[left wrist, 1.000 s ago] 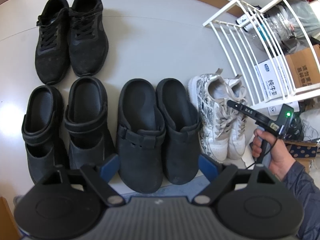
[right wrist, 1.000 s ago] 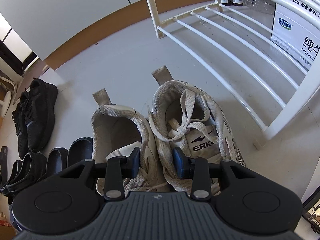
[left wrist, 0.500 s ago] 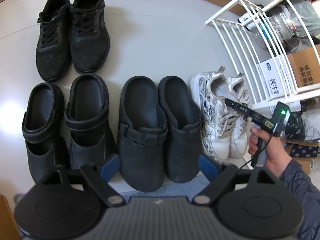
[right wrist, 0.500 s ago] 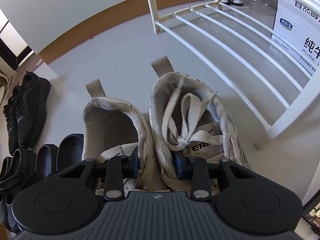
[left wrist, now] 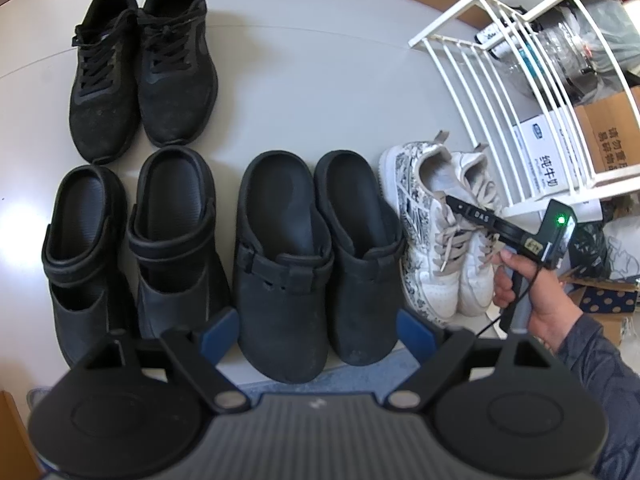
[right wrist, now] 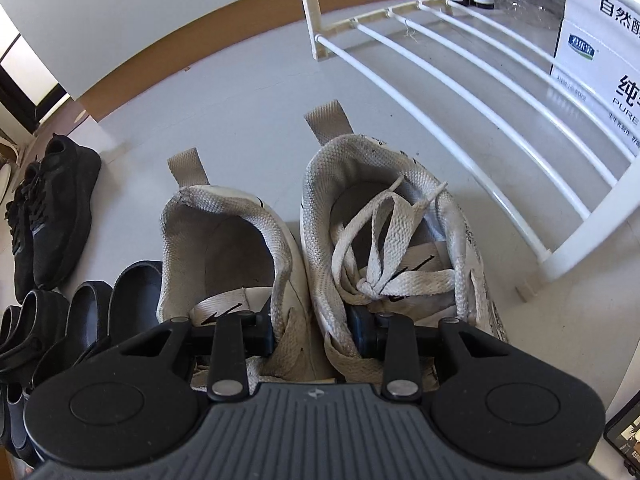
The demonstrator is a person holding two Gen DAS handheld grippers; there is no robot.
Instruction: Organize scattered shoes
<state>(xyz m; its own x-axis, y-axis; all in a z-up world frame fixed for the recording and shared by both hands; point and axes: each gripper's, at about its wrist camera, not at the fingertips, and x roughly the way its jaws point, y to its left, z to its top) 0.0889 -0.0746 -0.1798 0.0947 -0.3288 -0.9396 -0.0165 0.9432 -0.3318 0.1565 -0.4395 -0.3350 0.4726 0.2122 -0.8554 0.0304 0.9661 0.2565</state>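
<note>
The pair of white sneakers (right wrist: pixel 308 240) sits in the middle of my right wrist view, heels toward the top of the frame, side by side and touching on the pale floor (right wrist: pixel 240 92). My right gripper (right wrist: pixel 312 332) has one finger dipped inside each shoe, and the two pads pinch the adjoining inner collars together, so it is closed on the pair. In the left wrist view the same sneakers (left wrist: pixel 444 232) lie at right of centre, with my right hand (left wrist: pixel 532 292) around the gripper's handle just below them.

My left gripper (left wrist: pixel 316 332) hangs at the bottom of its own frame with the blue fingers spread wide, nothing between them, above the toes of the black clogs (left wrist: pixel 316 256). To the left of those stand the black strap sandals (left wrist: pixel 132 248), and in the upper left the black lace-up trainers (left wrist: pixel 144 68). All four pairs stand in pairs.

A white wire rack (right wrist: pixel 460 92) fills the upper right, close beside the sneakers, with cardboard boxes (right wrist: pixel 600 52) behind its bars.
</note>
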